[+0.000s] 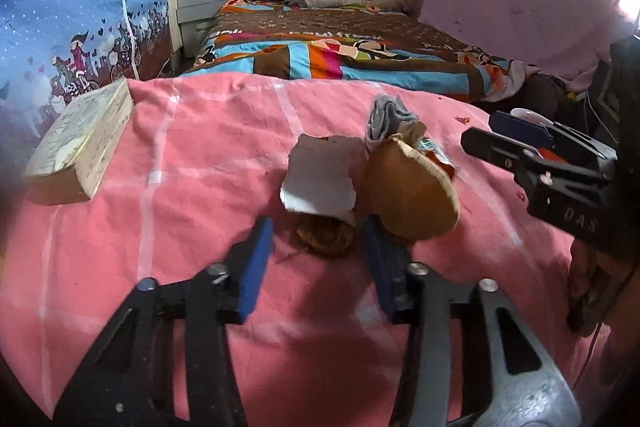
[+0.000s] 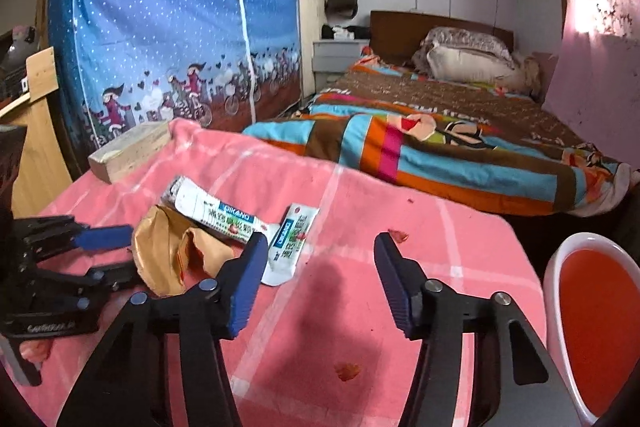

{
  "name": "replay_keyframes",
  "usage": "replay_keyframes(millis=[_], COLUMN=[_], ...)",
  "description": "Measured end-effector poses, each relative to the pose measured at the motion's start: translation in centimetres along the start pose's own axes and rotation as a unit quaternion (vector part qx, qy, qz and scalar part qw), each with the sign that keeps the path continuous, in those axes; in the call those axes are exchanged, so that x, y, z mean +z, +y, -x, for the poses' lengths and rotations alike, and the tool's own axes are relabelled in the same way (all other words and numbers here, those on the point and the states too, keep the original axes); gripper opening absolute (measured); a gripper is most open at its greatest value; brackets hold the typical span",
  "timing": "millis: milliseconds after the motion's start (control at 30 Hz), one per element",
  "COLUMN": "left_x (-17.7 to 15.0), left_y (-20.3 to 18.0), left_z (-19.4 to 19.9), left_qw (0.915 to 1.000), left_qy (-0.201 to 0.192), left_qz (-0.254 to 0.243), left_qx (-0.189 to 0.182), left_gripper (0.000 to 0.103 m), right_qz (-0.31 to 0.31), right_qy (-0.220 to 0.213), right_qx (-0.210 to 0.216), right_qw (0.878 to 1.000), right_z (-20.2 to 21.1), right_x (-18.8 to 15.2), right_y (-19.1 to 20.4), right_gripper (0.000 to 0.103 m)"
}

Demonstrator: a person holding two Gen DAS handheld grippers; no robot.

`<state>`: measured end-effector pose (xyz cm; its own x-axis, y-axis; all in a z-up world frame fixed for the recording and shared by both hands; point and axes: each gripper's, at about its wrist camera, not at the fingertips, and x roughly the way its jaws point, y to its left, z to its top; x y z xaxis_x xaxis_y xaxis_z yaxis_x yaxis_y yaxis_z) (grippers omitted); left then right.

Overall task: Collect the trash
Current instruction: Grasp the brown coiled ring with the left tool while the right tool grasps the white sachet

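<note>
Trash lies on a pink cloth [image 1: 200,155]. A torn white paper scrap [image 1: 320,179], a brown curled peel [image 1: 326,237] and a crumpled brown paper bag [image 1: 412,191] sit just ahead of my open left gripper [image 1: 318,251]. In the right wrist view the brown bag [image 2: 164,251] lies next to a white toothpaste tube [image 2: 216,215] and a white sachet [image 2: 290,243]. My right gripper [image 2: 320,255] is open and empty, with the sachet beside its left finger. The left gripper [image 2: 104,255] shows at the left, jaws at the bag.
A wooden block [image 1: 84,143] lies at the cloth's far left. A white bin with a red liner [image 2: 592,331] stands at the right. Small red crumbs [image 2: 347,371] dot the cloth. A bed with a striped quilt [image 1: 340,59] lies beyond, a blue wardrobe cover [image 2: 172,19] at left.
</note>
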<state>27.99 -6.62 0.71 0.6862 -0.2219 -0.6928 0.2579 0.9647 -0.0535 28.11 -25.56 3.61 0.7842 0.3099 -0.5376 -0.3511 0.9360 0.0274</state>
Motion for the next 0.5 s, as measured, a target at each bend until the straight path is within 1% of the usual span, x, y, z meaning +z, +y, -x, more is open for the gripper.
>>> replay_keyframes(millis=[33, 100, 133, 233, 367, 500], left_x=[-0.1, -0.3, -0.3, -0.7, -1.4, -1.8], left_y=[0.0, -0.1, 0.1, 0.4, 1.0, 1.3], left_z=[-0.1, 0.2, 0.2, 0.5, 1.1, 1.4], left_qw=[1.0000, 1.0000, 1.0000, 0.9999, 0.9993, 0.9986], left_qy=[0.001, -0.005, -0.006, -0.010, -0.014, -0.016], left_qz=[-0.001, -0.003, -0.002, 0.009, 0.030, 0.046], left_qx=[0.001, -0.003, -0.004, -0.008, -0.016, -0.018], left_gripper=[0.046, 0.040, 0.038, 0.038, 0.038, 0.038], right_qz=[0.002, 0.007, 0.011, 0.026, 0.042, 0.025], right_qy=[0.006, 0.019, 0.028, 0.057, 0.069, 0.087], right_qx=[0.002, 0.006, 0.009, 0.015, 0.020, 0.034], right_qw=[1.000, 1.000, 1.000, 0.998, 0.997, 0.995], right_z=[-0.2, -0.7, -1.0, -2.2, -2.8, -3.9], right_x=[0.0, 0.0, 0.0, 0.1, 0.1, 0.5], right_y=[0.1, 0.4, 0.5, 1.3, 2.1, 1.9], right_gripper=[0.052, 0.049, 0.046, 0.038, 0.037, 0.037])
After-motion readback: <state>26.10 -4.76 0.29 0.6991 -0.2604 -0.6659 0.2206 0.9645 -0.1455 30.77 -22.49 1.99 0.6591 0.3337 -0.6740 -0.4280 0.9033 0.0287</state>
